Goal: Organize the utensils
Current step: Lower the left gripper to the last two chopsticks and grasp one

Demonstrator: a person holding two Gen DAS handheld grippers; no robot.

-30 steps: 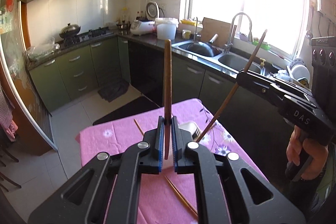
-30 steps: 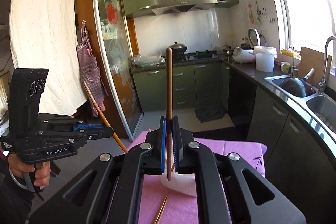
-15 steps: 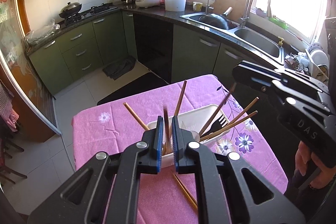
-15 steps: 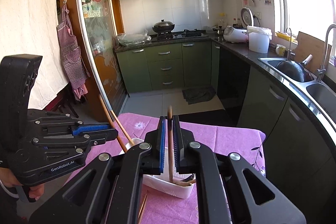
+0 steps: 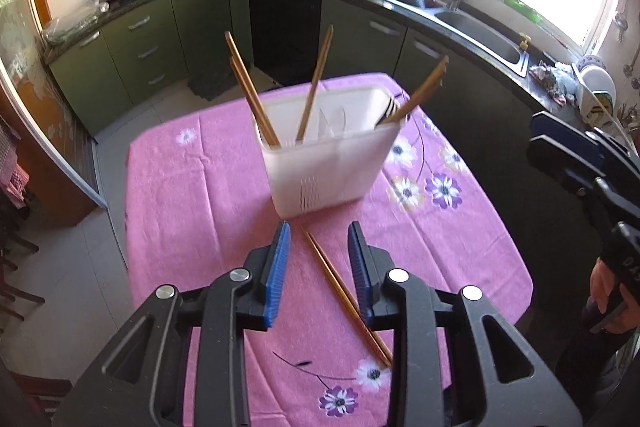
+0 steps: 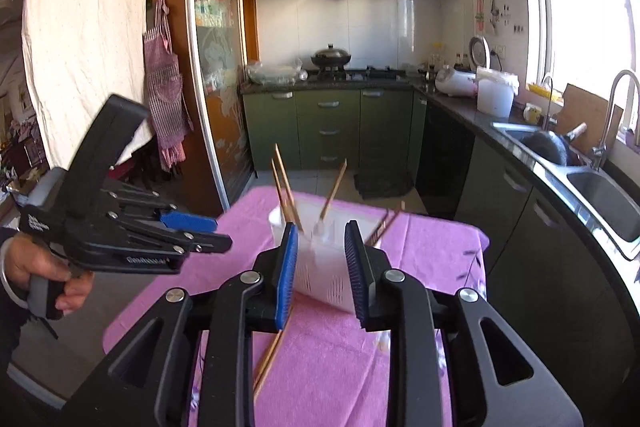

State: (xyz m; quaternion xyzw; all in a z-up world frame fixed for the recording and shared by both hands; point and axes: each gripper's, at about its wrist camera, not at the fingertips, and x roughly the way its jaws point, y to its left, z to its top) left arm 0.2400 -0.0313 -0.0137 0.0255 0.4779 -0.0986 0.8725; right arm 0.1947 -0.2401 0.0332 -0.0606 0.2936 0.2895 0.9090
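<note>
A pink floral tablecloth (image 5: 192, 195) covered the table, and a white utensil holder (image 5: 332, 175) stood on it with several chopsticks (image 5: 252, 95) leaning inside. The left tool (image 5: 318, 267) and right tool (image 6: 321, 267) were both opening, gripping nothing; two loose chopsticks (image 5: 340, 287) lay beneath the left tool

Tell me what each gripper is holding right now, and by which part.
Nothing. The left gripper and the right gripper have jaws opening with no utensil pinched between them; the chopsticks stand loose in the white holder.
</note>
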